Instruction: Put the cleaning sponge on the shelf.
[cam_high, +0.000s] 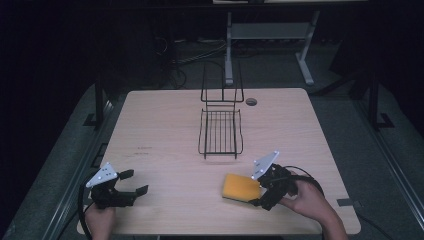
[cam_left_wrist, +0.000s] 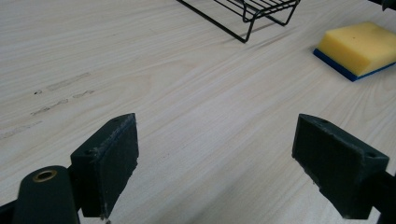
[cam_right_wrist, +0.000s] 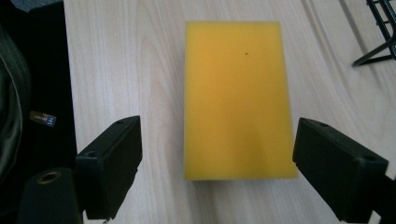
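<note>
A yellow sponge with a blue underside lies flat on the wooden table, near the front right. My right gripper sits just right of it, open, its jaws spread wider than the sponge, which lies between and ahead of them, apart from both pads. My left gripper rests open at the front left over bare wood, with nothing between its jaws. From the left gripper view the sponge shows far off at the upper right.
A black wire rack with tall looped handles stands at the table's middle back; its foot shows in the right gripper view. A round cable hole lies beside it. Faint scuff marks streak the wood at left.
</note>
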